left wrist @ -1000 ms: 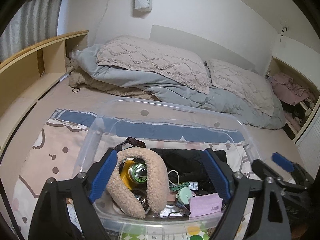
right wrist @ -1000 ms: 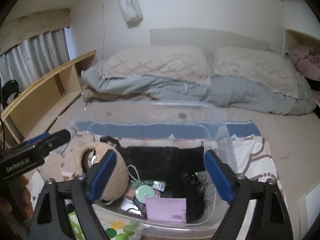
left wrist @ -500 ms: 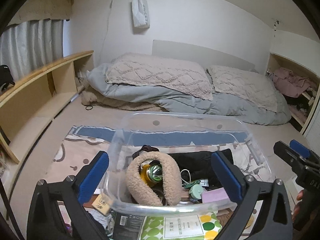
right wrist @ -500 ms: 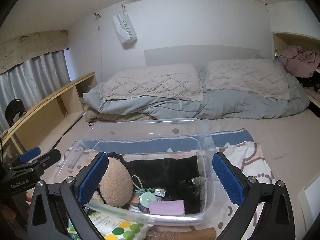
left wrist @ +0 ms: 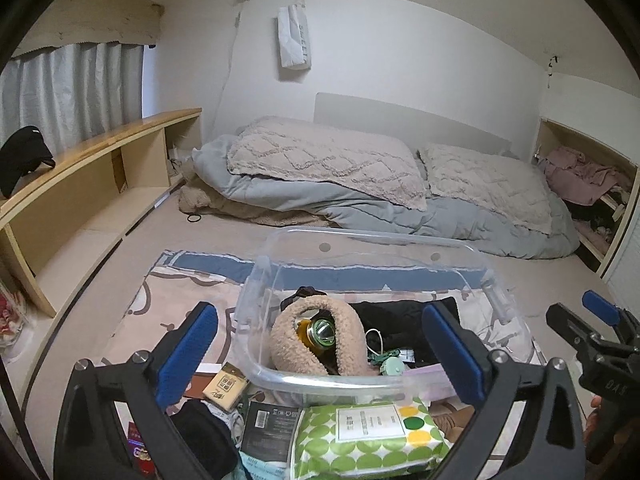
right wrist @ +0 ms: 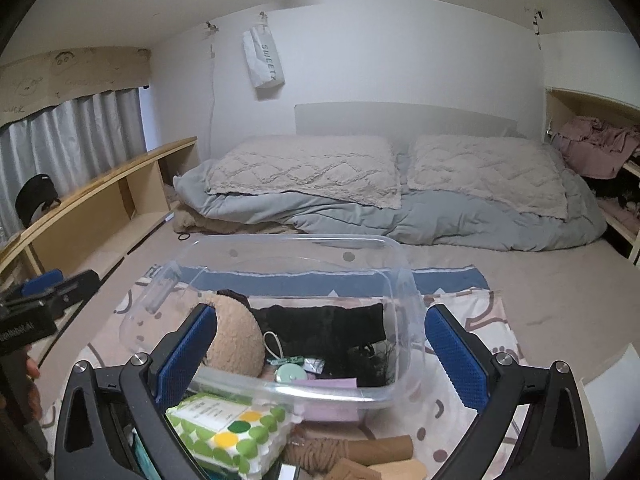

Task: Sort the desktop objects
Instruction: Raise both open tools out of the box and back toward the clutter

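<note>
Both grippers – left [left wrist: 320,354], right [right wrist: 320,354] – hung wide open, empty, above the bin [left wrist: 256,360] at frame centre (earmuffs [left wrist: 320,344] already inside); wipes [left wrist: 372,436] waited lower centre, probably next.

Both black plastic grippers, left gripper [left wrist: 320,354] and right gripper [right wrist: 322,354], carry blue textured fingers [left wrist: 187,350], silver screws and white lettering.

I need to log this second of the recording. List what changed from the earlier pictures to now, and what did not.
Both grippers pulled back and up from the clear bin: the left gripper and right gripper now show more room and the green-dotted pack in front. Nothing was grasped or released; both stay open and empty. The bin's contents, including the fuzzy earmuffs, lie unchanged.
</note>
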Available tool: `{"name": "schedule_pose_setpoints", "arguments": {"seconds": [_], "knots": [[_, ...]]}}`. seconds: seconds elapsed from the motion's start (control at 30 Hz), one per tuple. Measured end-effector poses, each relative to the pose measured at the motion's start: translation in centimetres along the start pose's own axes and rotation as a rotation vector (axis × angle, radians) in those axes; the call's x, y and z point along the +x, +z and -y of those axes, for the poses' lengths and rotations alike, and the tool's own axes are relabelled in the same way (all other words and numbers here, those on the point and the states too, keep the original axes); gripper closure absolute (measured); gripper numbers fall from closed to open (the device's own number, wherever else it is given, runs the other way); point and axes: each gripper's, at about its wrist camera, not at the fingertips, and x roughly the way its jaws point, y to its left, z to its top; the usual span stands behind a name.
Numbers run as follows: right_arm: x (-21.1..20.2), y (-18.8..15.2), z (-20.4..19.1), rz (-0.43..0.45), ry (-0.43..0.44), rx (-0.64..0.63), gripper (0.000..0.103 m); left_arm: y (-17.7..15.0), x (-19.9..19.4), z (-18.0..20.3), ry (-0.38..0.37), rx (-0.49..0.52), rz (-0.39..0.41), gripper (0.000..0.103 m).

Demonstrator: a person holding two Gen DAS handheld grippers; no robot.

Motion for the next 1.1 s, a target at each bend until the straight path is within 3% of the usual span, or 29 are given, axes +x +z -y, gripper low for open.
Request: {"name": "schedule_pose_setpoints", "arguments": {"seconds": [0.33, 0.8, 1.1], "knots": [[-2.7, 0.0, 0.1, 0.035, -0.012, 0.039, 0.0, 0.0, -3.3, -0.6, 0.015, 0.001, 0.04, 0.0], [-5.5, -0.2, -1.0, 0.062, -0.001, -0.032, 0.0, -0.3, -5.7, -0.5, 0.051, 0.054, 0.07, 0.0], [-7.7, -5.3, -0.3, 0.075, 0.055, -0.121, 0.0, -1.7, -8.0, -0.6, 0.062, 0.125, 0.107, 0.0]]}}
